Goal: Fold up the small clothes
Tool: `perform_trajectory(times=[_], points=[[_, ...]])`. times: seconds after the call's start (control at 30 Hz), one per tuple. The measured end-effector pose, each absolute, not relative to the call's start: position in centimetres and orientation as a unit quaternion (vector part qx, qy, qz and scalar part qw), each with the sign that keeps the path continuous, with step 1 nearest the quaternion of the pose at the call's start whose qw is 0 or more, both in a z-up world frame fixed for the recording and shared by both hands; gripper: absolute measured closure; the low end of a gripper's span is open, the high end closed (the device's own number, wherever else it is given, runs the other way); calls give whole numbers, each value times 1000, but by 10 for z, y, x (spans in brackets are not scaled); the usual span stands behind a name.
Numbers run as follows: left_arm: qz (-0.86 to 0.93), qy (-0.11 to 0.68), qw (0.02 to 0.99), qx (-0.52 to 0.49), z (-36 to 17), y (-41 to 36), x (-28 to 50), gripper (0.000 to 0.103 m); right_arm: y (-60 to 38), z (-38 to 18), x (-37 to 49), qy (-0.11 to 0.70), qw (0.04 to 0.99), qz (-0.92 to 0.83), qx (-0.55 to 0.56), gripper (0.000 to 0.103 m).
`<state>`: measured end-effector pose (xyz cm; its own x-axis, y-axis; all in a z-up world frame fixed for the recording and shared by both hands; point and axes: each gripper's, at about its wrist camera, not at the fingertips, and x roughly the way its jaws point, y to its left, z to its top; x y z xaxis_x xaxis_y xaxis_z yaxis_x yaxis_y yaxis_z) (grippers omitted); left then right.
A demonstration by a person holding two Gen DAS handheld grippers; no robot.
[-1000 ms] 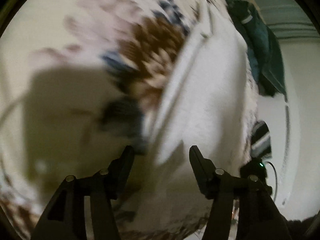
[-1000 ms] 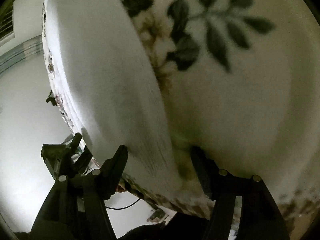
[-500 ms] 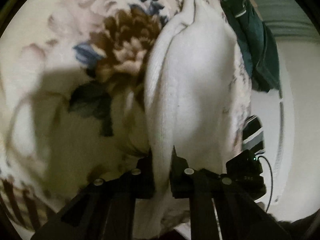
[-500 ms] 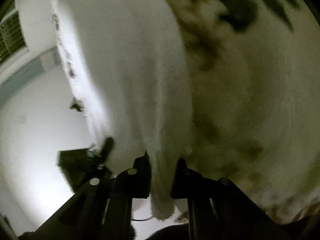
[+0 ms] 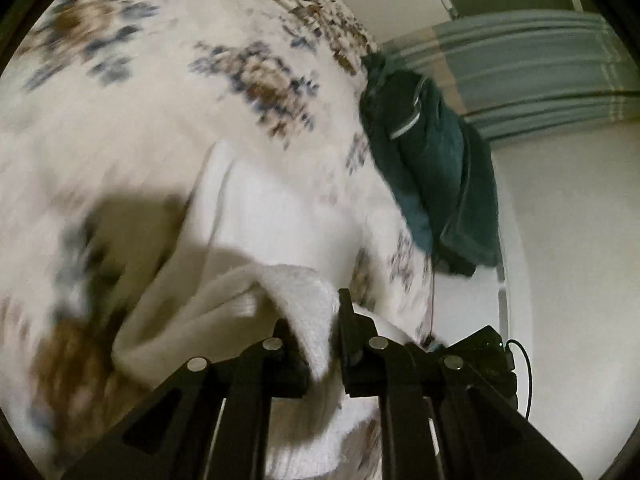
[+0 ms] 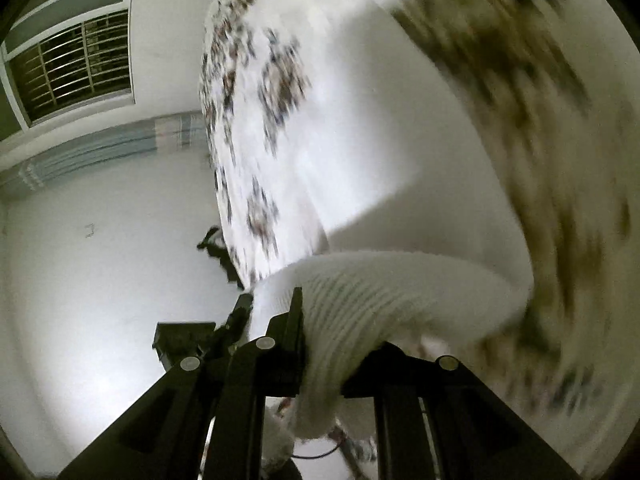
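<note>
Since half a second ago both grippers have lifted the white ribbed knit garment point(image 5: 280, 216) off the cream bedspread with brown and blue flowers point(image 5: 132, 92), curling its near edge over the part lying flat. Black left gripper point(image 5: 320, 332) is clamped on one corner of that raised edge; black right gripper point(image 6: 324, 344) pinches the opposite corner, ribbing bunched between its fingers. Beyond the garment a wide stretch of bedspread lies open. At the bed's far edge a dark teal jacket point(image 5: 432, 168) hangs over the side.
</note>
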<state>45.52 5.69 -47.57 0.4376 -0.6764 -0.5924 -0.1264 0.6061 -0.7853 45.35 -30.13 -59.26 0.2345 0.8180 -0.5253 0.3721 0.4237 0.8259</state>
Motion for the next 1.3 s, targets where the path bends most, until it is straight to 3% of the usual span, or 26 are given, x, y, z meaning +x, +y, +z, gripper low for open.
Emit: perform_trajectory(times=[0.07,0.13,0.17,0.2,0.27,0.3,0.37,0.4,0.43,0.67,0.7,0.73,0.77,0.8,0.83,1.07,1.3], points=[[-179,503,742,-406,-487,52,501,90,-305,-590,511,590,618,184,486,89],[-165,515,735,-409,-501,52,534,80,-319,-597,557,592,626,174,477,86],[-161,515,733,-414,-505,55,545,73,-319,-603,577,597,627,167,472,84],[-159,510,731,-425,-509,59,556,58,-318,-609,593,603,623,163,470,82],[-150,495,731,-446,-509,69,567,46,-328,-619,619,609,614,160,476,79],[-144,484,734,-454,-508,75,570,45,-329,-617,626,604,612,162,484,77],[-132,480,743,-446,-508,80,572,45,-338,-613,642,590,609,173,502,59],[-125,483,756,-423,-506,80,571,45,-345,-609,644,585,616,171,500,43],[-121,490,768,-393,-505,77,573,45,-348,-605,643,579,629,167,491,38],[-147,556,806,-142,-528,3,586,47,-350,-615,608,636,682,119,340,38],[-150,558,808,-119,-532,-5,587,54,-348,-620,604,639,683,118,334,40],[-155,560,810,-83,-538,-18,587,68,-346,-624,599,639,685,119,331,49],[-155,564,809,-62,-542,-24,587,101,-344,-628,596,636,687,122,329,60],[-149,562,812,-47,-544,-28,585,101,-340,-633,594,637,685,128,329,90],[-146,549,821,-55,-541,-24,583,101,-337,-637,594,638,684,128,328,98],[-61,513,833,-199,-526,68,590,101,-357,-603,592,572,746,85,331,99],[-69,573,783,-233,-567,80,607,97,-358,-639,618,623,723,40,294,99]])
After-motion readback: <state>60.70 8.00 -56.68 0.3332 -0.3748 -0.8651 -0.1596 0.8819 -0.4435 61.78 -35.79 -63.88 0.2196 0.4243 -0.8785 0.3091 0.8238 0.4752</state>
